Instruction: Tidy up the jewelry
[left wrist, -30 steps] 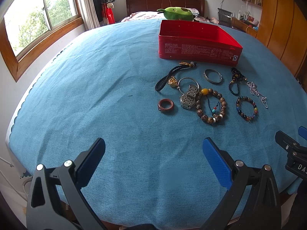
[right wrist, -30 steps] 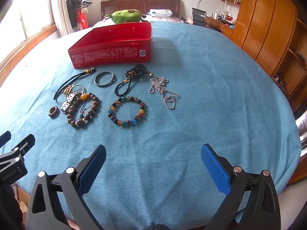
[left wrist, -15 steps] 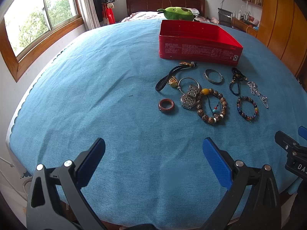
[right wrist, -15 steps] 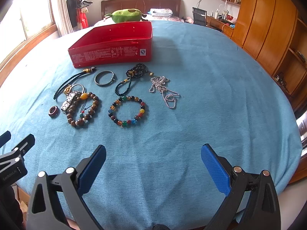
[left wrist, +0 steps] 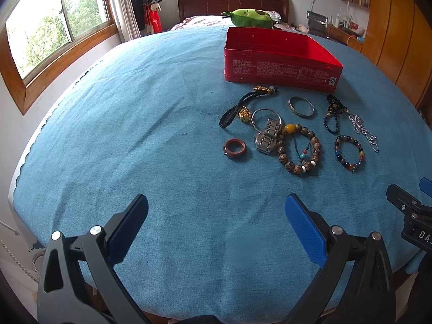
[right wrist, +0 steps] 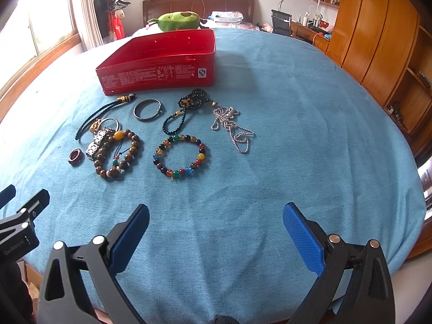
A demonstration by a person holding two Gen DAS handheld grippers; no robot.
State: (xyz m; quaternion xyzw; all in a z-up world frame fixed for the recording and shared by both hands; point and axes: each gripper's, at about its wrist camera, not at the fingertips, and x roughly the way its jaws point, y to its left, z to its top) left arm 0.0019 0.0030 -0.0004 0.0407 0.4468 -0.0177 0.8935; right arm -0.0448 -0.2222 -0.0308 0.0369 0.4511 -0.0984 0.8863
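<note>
Jewelry lies on a blue cloth in front of an open red tin (left wrist: pixel 280 62) (right wrist: pixel 159 62). In the left wrist view: a red-brown ring (left wrist: pixel 234 148), a metal watch (left wrist: pixel 267 136), a brown bead bracelet (left wrist: pixel 299 148), a silver bangle (left wrist: pixel 301 106), a black cord with gold charm (left wrist: pixel 243 106), a black bead string (left wrist: pixel 334 113), a colourful bead bracelet (left wrist: pixel 349 152) and a silver chain (left wrist: pixel 363 132). The colourful bracelet (right wrist: pixel 179 156) and chain (right wrist: pixel 233 127) lie nearest my right gripper. My left gripper (left wrist: pixel 216 216) and right gripper (right wrist: pixel 216 224) are open, empty, short of the jewelry.
A green plush toy (left wrist: pixel 251 19) lies behind the tin. A window (left wrist: pixel 54 24) is on the left, wooden wardrobes (right wrist: pixel 378 40) on the right. The table edge runs just below both grippers. Each gripper shows at the other view's side edge.
Both views have shifted very slightly; the jewelry sits a touch lower in frame. Nothing was taken hold of and both grippers stay open.
</note>
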